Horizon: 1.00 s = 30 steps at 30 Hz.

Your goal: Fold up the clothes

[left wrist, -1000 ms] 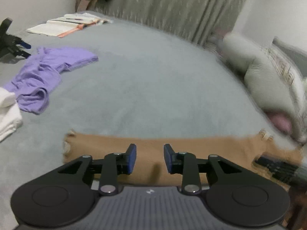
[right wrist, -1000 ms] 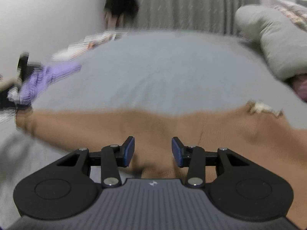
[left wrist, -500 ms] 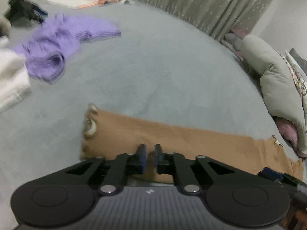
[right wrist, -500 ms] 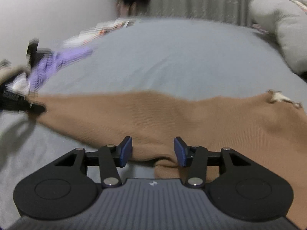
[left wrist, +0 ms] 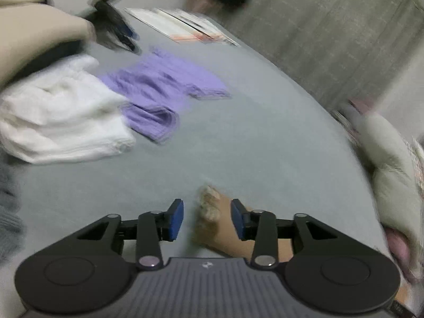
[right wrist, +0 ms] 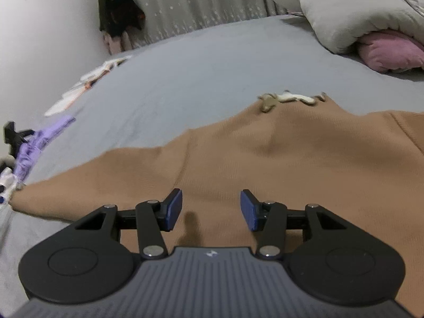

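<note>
a: where's the thing being folded?

b: the tan ribbed knit garment (right wrist: 265, 164) lies spread flat on the grey bed (right wrist: 201, 61). in the right wrist view it fills the near half, with one long part running off to the left and a pale frayed trim at its far edge.

a: and the right gripper (right wrist: 211, 209)?

b: it hangs just over the tan cloth. its jaws stand about half apart with nothing pinched; the blue pads (right wrist: 175, 209) are clear of the fabric, and a small shadow sits on the cloth between them.

a: the left gripper (left wrist: 206, 218)?

b: its jaws are opening. the frayed end of the tan garment (left wrist: 225, 228) lies between them, nearer the right-hand pad, but neither pad presses on it. the picture is blurred, so the finer detail is lost.

a: anything else on the bed?

b: a crumpled lilac knit top (left wrist: 161, 95) lies farther off to the left, and a white fluffy folded cloth (left wrist: 61, 116) lies touching it. beyond them are some open papers or books (left wrist: 185, 26). a pale grey rolled duvet (right wrist: 352, 8) sits on the right with a pink cushion (right wrist: 389, 53) tucked under it.
</note>
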Available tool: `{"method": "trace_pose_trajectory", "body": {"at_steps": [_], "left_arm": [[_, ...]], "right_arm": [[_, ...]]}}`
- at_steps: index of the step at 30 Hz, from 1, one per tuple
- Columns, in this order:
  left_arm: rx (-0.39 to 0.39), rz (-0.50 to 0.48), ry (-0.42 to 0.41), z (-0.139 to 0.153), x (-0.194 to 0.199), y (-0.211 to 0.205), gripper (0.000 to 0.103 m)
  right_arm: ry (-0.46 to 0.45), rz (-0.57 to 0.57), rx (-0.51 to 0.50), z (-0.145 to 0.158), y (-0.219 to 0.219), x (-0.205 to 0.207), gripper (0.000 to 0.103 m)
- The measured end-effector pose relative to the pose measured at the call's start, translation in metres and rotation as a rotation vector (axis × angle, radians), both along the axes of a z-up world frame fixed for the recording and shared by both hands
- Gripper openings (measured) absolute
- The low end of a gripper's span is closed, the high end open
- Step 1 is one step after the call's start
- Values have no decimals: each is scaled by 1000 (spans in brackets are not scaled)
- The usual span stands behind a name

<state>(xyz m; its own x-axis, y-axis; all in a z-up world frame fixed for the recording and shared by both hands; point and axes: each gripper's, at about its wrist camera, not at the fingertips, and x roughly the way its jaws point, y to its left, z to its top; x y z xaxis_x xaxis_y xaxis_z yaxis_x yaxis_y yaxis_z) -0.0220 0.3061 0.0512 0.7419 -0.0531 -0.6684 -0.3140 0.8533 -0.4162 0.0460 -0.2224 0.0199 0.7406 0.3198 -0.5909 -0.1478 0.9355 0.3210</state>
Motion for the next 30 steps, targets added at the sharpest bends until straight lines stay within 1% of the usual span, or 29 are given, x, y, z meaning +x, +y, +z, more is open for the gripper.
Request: {"method": "trace_pose_trajectory", "body": {"at_steps": [1,3,4,5,7,8,9,10,12,13,15,16,18,19,20,21,22,23,25,26,27,28,30], "left_arm": [[24,-4,9,-2,4,-5,54],[73,-48,31,-7,16,-12,54],[113,-55,67,-10,17,-17,54],[155,-60,106,-12,17,-22,54],[255,-85,145,-21,13,-31,55],[282,-85,157,-21,12,-32,55],[305,-83,168,-21,10,-34,55],[320,-56,189,-18,9,-34,55],[327,-18,202,-18,6,-29,54],[334,-3,195,-14,4,-29,54],[341,13,175,-7,0,-31,54],[337,-1,144,2,-4,-39,54],[337,-26,93,17,-10,-56,54],[344,-36,79,22,-11,-63,55],[362,-94,25,33,-10,-91,56],[370,-152,-9,38,-8,-111,60],[377,-206,-31,40,-4,-129,62],[378,-249,-45,38,2,-145,64],[376,-334,-71,33,15,-176,66],[373,-353,-77,28,23,-190,66],[371,-357,-76,24,27,-197,66],[361,-359,-59,14,37,-207,66],[344,-357,-14,-7,51,-217,66]], "right_arm": [[-4,10,2,1,7,2,51],[-15,64,-5,6,27,4,51],[-14,85,-23,9,34,4,51],[-5,92,-44,8,40,6,52],[58,86,-97,-4,48,12,54],[61,87,-109,-10,49,13,54],[44,91,-114,-11,49,12,54],[43,94,-116,-10,49,11,54],[42,93,-129,-2,42,7,54],[37,89,-133,1,38,5,54],[21,56,-140,8,11,-2,55],[16,39,-137,10,-1,-4,55],[11,-39,-91,17,-55,-14,55],[10,-63,-75,18,-69,-17,55],[2,-136,-31,23,-112,-25,55],[-5,-196,1,27,-144,-32,55],[-7,-230,15,27,-161,-36,56],[-7,-320,52,29,-207,-43,56],[-8,-441,111,30,-269,-53,56],[-7,-505,148,29,-299,-57,56],[-3,-568,181,29,-327,-59,56],[0,-621,198,29,-351,-59,56],[9,-676,183,30,-389,-51,56]]}}
